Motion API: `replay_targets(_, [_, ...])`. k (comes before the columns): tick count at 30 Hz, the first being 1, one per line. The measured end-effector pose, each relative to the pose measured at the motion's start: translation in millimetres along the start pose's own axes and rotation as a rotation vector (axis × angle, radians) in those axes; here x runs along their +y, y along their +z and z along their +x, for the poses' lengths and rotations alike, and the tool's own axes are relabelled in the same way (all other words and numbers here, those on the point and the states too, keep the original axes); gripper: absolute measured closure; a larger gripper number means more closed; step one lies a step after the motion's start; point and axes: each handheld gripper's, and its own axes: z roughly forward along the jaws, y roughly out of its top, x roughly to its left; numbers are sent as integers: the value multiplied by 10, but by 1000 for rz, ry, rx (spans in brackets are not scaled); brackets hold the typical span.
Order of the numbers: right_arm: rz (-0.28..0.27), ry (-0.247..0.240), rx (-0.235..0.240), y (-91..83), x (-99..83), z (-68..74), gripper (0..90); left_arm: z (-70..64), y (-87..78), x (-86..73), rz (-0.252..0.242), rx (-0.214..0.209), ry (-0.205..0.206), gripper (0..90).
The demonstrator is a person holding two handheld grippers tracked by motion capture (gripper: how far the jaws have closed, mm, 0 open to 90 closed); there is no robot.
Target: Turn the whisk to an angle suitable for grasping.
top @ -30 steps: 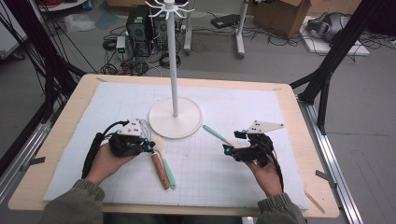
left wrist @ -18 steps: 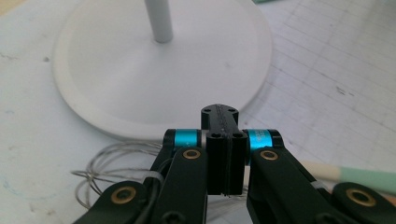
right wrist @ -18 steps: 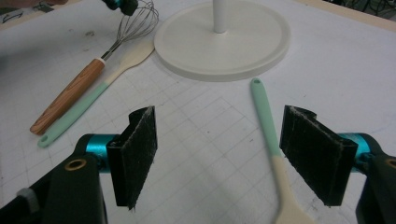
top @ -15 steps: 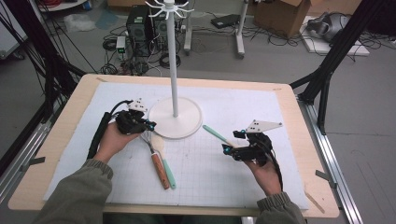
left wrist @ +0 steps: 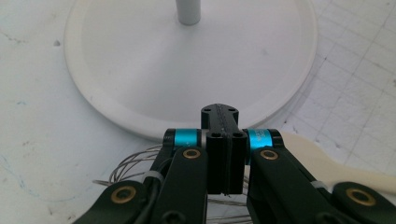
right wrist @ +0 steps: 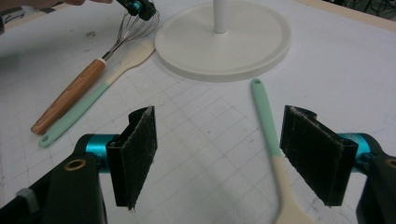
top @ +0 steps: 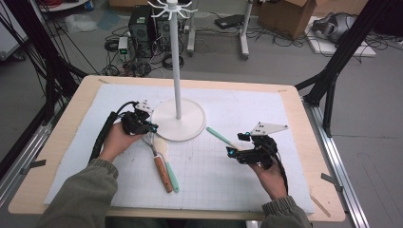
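Whisk (top: 158, 160) lying on the gridded white mat (top: 214, 185), wooden handle toward the near edge, wire head pointing at the white stand base (top: 190, 127) and just short of its rim. Lying close beside it, a spatula (top: 169, 170) with a mint handle and a cream blade, the blade touching or nearly touching the wires.

Right gripper (top: 230, 153) low over the mat, pads spread wide and holding nothing, a second mint spatula (top: 219, 137) running between them in the right gripper view. Left gripper (top: 152, 127) down on the wire head, jaws pressed flat together; impossible to say whether a wire is nipped between them.

Judged as the step in hand: taking hold of the whisk at its head. Better to open a little and close across several wires, or shift back to the neck where wire meets wood, for a firmer hold. Keep the lift straight up and slow, clear of the spatula blade and the base rim. Expect the heavy handle to swing down, so tilt gently. Leave the right gripper wide and out of the way.

No brand, label or writing legible anywhere.
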Motion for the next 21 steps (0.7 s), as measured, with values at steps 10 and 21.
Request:
replay_targets(10, [-5,-5,0,-3,2,-2,265,48,-14,-50,7,12,-6,896])
replay_targets(21, [-3,-5,-1,3,3,6,265,93,-71,-159,20,24,-18,895])
